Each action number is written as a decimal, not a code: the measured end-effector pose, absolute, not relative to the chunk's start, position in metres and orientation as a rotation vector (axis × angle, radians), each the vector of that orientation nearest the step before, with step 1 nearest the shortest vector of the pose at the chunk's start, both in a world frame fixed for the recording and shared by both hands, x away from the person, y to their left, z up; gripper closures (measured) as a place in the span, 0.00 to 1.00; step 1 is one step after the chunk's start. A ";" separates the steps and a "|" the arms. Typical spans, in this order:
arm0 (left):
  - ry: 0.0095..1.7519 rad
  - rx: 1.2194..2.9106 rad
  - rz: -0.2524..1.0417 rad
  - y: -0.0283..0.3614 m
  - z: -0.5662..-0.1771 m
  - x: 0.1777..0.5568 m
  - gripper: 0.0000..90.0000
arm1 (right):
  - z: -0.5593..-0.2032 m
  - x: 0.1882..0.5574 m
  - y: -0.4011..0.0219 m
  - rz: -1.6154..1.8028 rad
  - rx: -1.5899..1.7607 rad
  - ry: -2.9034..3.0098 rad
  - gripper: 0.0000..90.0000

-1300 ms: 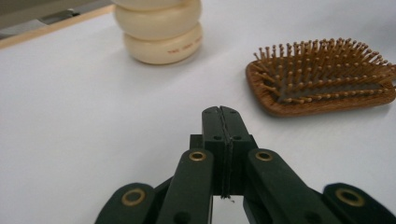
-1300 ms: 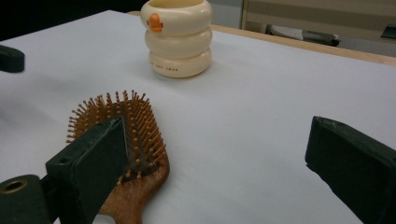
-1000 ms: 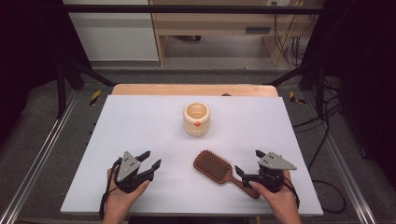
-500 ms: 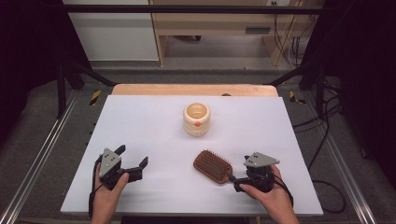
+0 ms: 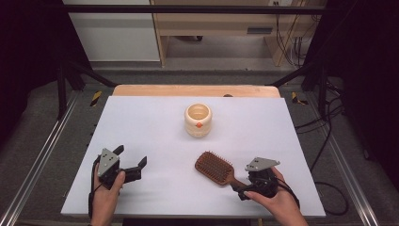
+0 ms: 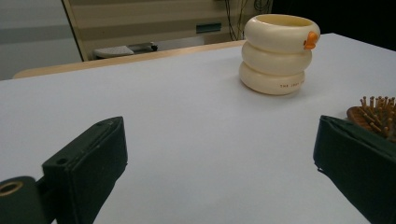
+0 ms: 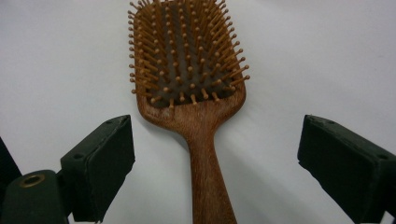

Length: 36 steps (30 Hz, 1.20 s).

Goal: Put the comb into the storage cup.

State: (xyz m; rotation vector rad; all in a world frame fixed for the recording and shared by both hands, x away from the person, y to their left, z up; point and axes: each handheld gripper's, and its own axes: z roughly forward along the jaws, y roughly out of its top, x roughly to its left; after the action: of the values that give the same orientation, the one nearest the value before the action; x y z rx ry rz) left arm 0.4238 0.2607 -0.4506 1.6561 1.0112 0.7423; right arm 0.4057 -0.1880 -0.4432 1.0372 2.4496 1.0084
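Note:
A wooden paddle hairbrush (image 5: 214, 167) lies bristles up on the white table (image 5: 155, 127), its handle pointing to the front right. My right gripper (image 5: 241, 184) is open, with its jaws on either side of the handle and not touching it. In the right gripper view, the brush (image 7: 187, 60) runs up between the wide-set jaws of that gripper (image 7: 215, 168). My left gripper (image 5: 131, 156) sits at the front left. Its jaws have just been opening and nothing is between them. A cream ringed cup (image 5: 198, 119) stands mid-table.
In the left gripper view, the cup (image 6: 276, 53) with an orange spot stands ahead to the right beyond my left gripper (image 6: 219, 163). The brush's bristles (image 6: 376, 109) show at the right edge. A wooden strip (image 5: 193, 90) borders the table's far side, with metal rails on both sides.
The left hand has slid left along the front of the table and its jaws have spread. The right gripper has shifted slightly left onto the brush handle.

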 end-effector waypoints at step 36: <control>0.985 1.684 0.736 0.257 -0.451 0.425 0.03 | -0.453 0.415 -0.167 0.813 1.013 2.607 0.27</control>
State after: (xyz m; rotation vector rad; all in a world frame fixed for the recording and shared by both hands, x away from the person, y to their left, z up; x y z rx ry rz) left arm 0.4248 0.2571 -0.4513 1.6842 0.9853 0.7358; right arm 0.4154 -0.1670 -0.4527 1.0131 2.6071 0.8131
